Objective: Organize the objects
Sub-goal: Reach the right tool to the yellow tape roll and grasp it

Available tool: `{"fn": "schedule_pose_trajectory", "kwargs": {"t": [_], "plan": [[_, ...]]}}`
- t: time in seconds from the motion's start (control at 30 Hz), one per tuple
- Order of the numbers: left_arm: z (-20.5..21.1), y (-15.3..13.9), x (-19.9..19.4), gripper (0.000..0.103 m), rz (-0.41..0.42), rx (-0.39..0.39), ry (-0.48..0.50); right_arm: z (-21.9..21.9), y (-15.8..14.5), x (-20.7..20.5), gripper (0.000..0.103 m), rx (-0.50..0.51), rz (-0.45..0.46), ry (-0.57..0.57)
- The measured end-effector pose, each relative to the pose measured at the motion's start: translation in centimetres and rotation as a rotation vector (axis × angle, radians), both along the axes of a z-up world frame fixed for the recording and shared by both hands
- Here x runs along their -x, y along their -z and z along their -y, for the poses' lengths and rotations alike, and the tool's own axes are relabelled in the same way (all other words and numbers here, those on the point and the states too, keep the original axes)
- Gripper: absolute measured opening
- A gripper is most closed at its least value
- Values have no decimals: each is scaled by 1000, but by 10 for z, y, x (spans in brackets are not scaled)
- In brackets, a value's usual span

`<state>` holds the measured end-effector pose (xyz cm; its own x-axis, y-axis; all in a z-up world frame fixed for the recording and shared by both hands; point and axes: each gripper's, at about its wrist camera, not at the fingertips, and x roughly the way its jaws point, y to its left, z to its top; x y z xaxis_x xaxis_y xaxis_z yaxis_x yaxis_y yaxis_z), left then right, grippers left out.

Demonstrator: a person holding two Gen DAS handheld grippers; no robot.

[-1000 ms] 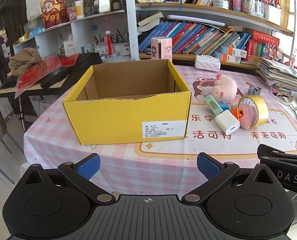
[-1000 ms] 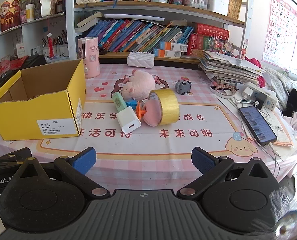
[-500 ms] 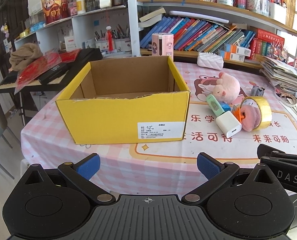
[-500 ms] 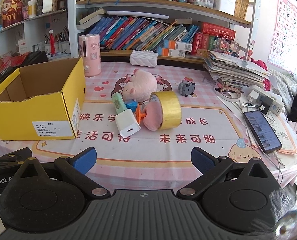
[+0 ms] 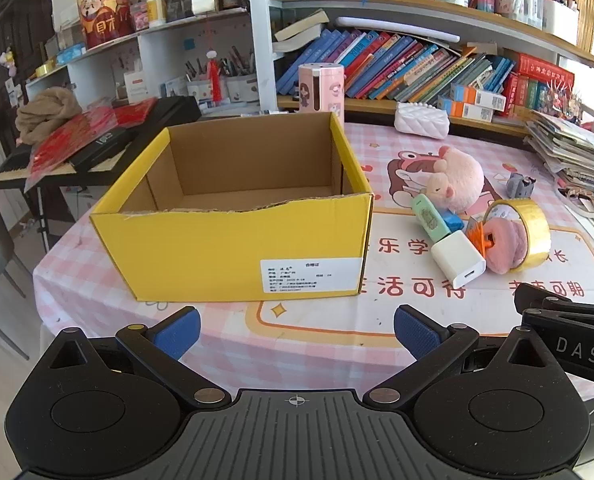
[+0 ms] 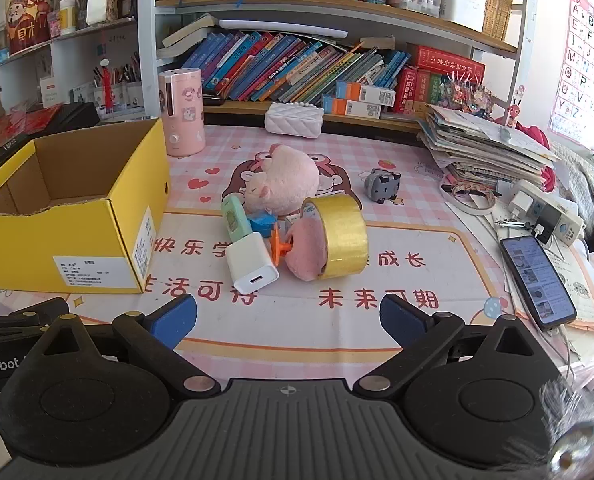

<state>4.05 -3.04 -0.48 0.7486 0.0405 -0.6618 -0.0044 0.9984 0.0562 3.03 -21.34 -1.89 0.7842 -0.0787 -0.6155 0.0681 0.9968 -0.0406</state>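
Listing stock before the first pick: nothing is yet in the yellow box (image 5: 233, 256).

Item 1, yellow box: open-topped, empty, on the desk (image 6: 337, 320) straight ahead of my left hand-held gripper (image 5: 295, 328); ahead and left of my right hand-held gripper (image 6: 289, 316).

Item 2, loose cluster, ahead of my right hand-held gripper, right of the box:
- white charger block (image 6: 253, 266), nearest me;
- green eraser-like case (image 6: 235, 222) and a small blue piece (image 6: 263, 224) just behind it;
- orange plastic piece (image 6: 279, 246), touching a pink fuzzy pad (image 6: 307, 252);
- gold tape roll (image 6: 343, 236), on edge against the pad;
- pink plush (image 6: 285, 184), furthest back.

Item 3, apart from the cluster: small grey toy (image 6: 383, 186), further right; phone (image 6: 537, 280) near the desk's right edge.

Both hand-held grippers: fingers wide apart, holding nothing, short of the desk's near edge.

Step in hand, as I judge it: approach. Next move likely calls for reaching my right hand-held gripper forward onto the charger block, closing across its narrow faces, then carrying it left over the box wall.

Change from half a second ago: both views sit slightly closer and higher; no object has shifted.
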Motion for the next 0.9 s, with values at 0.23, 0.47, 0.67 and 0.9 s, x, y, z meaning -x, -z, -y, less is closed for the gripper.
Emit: {"fn": "schedule_pose_trajectory", "kwargs": {"t": [0.23,0.47,0.67,0.9], "plan": [[3,2,-4,103,-4,2,18,4,2,-5,100,0,-5,17],[3,3,-6,103,-1,6,32,4,3,-3,100,6,-2,33],[3,3,-8,103,-1,7,35,3,3,-4,100,9,0,35],[7,3,-12,103,-1,11,44,5,2,-5,99,12,-1,42]]}}
